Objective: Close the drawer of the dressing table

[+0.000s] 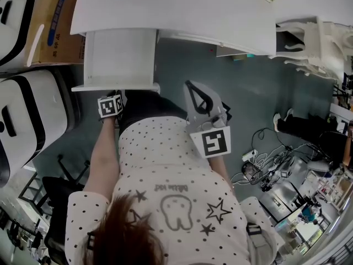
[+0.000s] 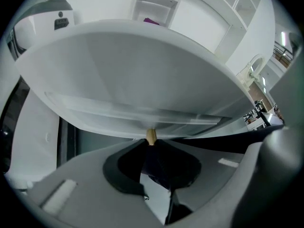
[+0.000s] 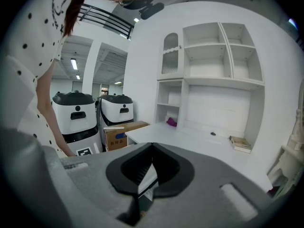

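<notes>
In the head view we see the white flat-topped dressing table (image 1: 176, 10) with its white rectangular drawer (image 1: 118, 57) pulled well out over the grey-blue floor (image 1: 182, 65). The left gripper (image 1: 114, 95) is at the drawer's front edge. The right gripper (image 1: 193, 90) hangs apart from the drawer, just above the person's dotted white shirt (image 1: 165, 164). A brown cardboard box (image 1: 55, 21) stands to the left of the table.

In the left gripper view we find the jaws closed on a small wooden knob (image 2: 151, 136) that sticks out from the drawer's broad white front.

In the right gripper view the jaws meet at the tips with nothing between them. They look over the tabletop toward the white open shelf unit (image 3: 213, 56). Two white-and-black machines (image 3: 76, 115) stand at the left.
</notes>
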{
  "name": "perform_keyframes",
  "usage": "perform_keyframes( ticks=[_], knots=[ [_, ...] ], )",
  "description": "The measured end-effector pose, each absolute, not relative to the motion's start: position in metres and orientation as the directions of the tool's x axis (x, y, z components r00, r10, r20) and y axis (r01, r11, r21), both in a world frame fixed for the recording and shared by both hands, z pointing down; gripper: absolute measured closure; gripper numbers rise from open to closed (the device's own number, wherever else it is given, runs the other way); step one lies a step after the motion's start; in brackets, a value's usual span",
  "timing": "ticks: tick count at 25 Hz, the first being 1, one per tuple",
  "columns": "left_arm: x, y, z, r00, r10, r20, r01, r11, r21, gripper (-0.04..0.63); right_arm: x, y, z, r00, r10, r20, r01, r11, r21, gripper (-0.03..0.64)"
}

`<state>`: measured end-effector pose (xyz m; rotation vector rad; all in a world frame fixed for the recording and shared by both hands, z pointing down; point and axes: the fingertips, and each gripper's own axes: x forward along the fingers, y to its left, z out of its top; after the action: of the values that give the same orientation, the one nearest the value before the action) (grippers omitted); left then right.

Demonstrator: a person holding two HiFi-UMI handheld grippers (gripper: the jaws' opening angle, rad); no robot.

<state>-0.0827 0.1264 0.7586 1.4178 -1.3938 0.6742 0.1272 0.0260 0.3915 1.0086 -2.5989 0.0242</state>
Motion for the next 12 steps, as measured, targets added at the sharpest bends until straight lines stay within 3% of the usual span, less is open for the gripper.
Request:
perform_keyframes(
  ticks=[12],
  knots=[
    [-0.084, 0.106, 0.757, 0.228, -0.378, 0.897, -0.953, 0.104, 0.286, 0.522, 0.104, 0.02, 0.393, -0.682, -0.641, 0.353, -0.654, 0.75, 0.098, 0.62]
  ],
)
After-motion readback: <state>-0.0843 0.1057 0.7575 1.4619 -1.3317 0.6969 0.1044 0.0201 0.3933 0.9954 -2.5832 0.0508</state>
